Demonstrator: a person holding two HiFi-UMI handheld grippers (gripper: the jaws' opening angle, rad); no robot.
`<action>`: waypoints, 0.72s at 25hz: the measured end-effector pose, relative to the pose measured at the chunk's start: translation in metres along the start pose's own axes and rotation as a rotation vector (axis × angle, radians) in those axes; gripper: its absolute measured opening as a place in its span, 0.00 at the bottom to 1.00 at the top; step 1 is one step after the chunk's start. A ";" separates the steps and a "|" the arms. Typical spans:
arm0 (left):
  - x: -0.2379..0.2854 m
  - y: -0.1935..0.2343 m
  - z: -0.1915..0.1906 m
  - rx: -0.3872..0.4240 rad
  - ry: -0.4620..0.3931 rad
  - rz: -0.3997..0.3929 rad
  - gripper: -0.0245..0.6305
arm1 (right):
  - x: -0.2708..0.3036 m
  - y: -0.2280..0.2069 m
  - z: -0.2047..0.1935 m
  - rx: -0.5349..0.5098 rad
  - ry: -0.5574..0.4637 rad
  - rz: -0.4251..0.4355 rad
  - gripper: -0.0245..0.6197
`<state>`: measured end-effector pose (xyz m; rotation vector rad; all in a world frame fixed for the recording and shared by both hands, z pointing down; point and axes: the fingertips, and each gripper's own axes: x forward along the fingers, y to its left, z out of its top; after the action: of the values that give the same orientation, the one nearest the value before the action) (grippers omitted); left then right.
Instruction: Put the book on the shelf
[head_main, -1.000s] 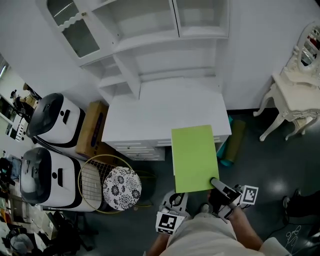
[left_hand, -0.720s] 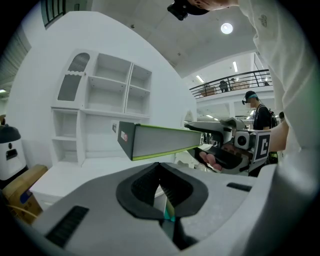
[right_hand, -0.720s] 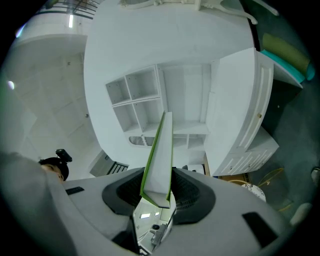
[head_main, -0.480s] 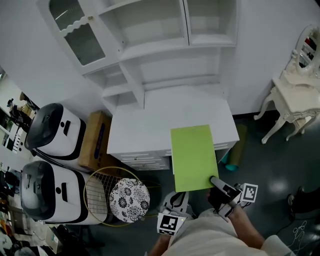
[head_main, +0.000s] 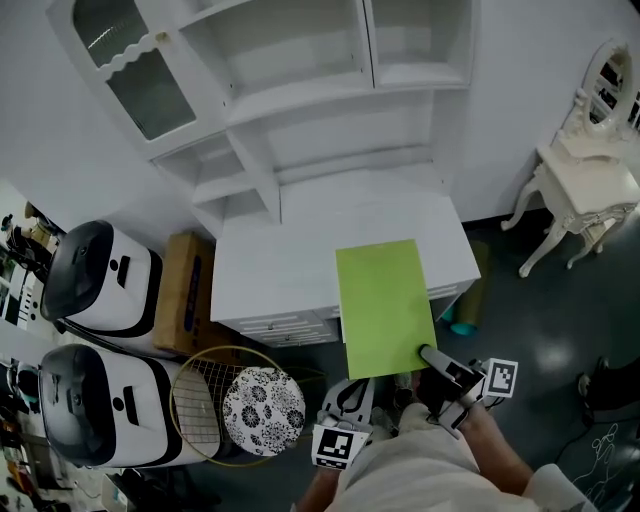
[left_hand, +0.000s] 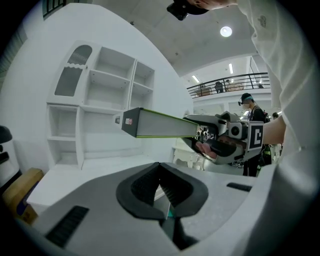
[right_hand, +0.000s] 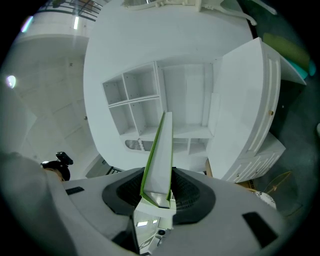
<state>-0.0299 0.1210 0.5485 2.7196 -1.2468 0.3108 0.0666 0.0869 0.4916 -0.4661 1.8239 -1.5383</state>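
Note:
A thin lime-green book (head_main: 384, 305) hangs flat over the front right part of the white desk top (head_main: 280, 255). My right gripper (head_main: 430, 358) is shut on its near right corner. In the right gripper view the book (right_hand: 160, 150) stands edge-on between the pads of the right gripper (right_hand: 157, 192), pointing at the white shelf unit (right_hand: 150, 100). The shelf unit (head_main: 300, 90) rises behind the desk with its compartments bare. My left gripper (head_main: 352, 392) is low by my body, left of the book, shut and holding nothing (left_hand: 164, 200). From there the book (left_hand: 160, 125) shows as a level bar.
Two white machines with black lids (head_main: 100, 275) (head_main: 90, 400) stand at the left beside a cardboard box (head_main: 185, 290). A wire basket with a floral round cushion (head_main: 262, 410) sits in front of the desk. An ornate white table (head_main: 580, 180) is at the right, a rolled green mat (head_main: 467, 295) by the desk.
The book stays gripped by my right gripper and has edged slightly further over the desk. The head view has shifted a little. The left gripper keeps its place.

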 end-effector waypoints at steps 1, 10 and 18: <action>0.003 0.001 0.001 0.002 0.000 -0.004 0.04 | 0.002 -0.002 0.003 0.006 -0.005 0.001 0.28; 0.039 0.038 0.007 -0.015 0.015 0.036 0.04 | 0.042 -0.024 0.043 0.024 0.012 -0.011 0.29; 0.093 0.076 0.030 -0.030 -0.001 0.093 0.04 | 0.084 -0.028 0.092 0.029 0.063 -0.004 0.29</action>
<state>-0.0242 -0.0026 0.5448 2.6419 -1.3701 0.2989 0.0686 -0.0403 0.4907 -0.4126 1.8465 -1.5968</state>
